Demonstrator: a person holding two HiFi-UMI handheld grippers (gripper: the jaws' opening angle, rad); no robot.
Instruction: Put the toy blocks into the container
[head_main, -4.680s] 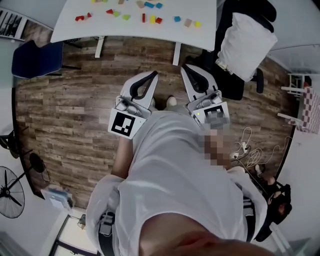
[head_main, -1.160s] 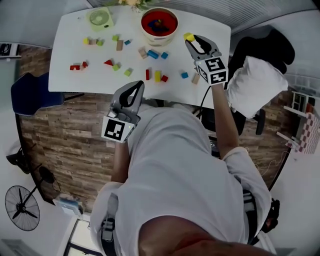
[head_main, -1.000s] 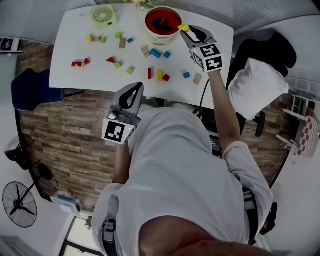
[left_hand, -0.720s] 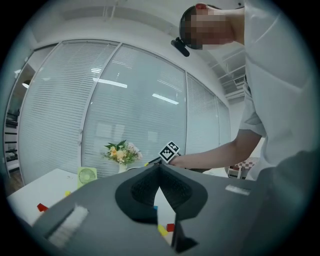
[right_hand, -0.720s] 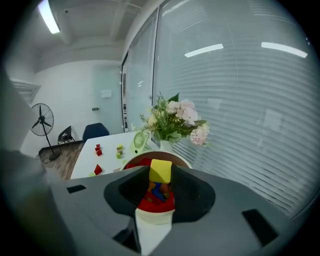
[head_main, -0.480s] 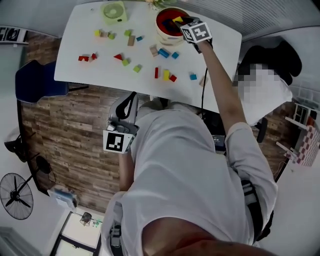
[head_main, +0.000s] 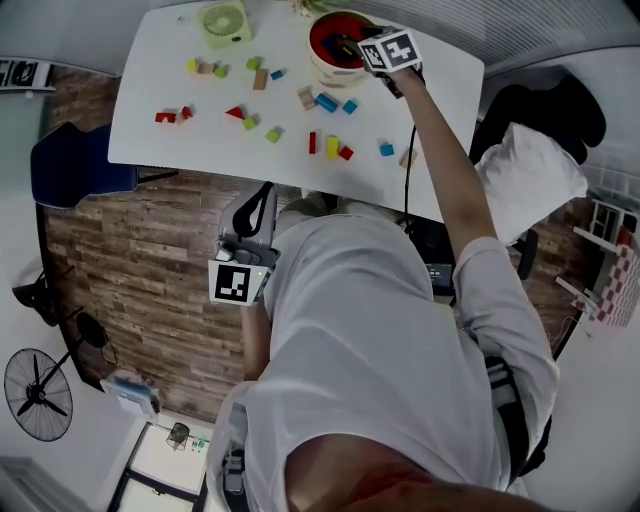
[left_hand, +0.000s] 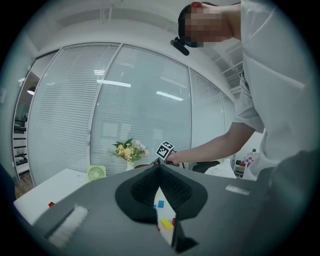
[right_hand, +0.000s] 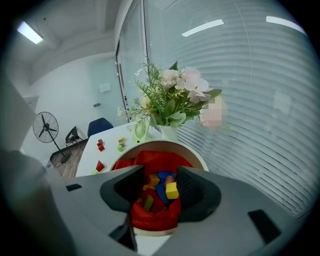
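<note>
A white bowl (head_main: 322, 70) with red lining (right_hand: 155, 220) stands at the table's far edge and holds several blocks. My right gripper (head_main: 350, 42) hangs over it, and its jaws are opening. In the right gripper view a yellow block (right_hand: 171, 190) sits against the right jaw, well clear of the left one, above the bowl's inside; the right gripper (right_hand: 160, 187) is not pressing it. Several coloured blocks (head_main: 331, 147) lie loose on the white table (head_main: 150, 140). My left gripper (head_main: 262, 195) is shut and empty, held low before the table edge; its view looks across the table (left_hand: 160, 168).
A green fan (head_main: 224, 22) stands at the far left of the table, and a vase of flowers (right_hand: 172, 102) sits right behind the bowl. A blue chair (head_main: 80, 165) is left of the table, a black chair with a white cushion (head_main: 525, 180) to the right.
My right gripper has carried the yellow block from the table's right side to above the bowl, and its jaws have spread. The left gripper has stayed shut near the person's waist.
</note>
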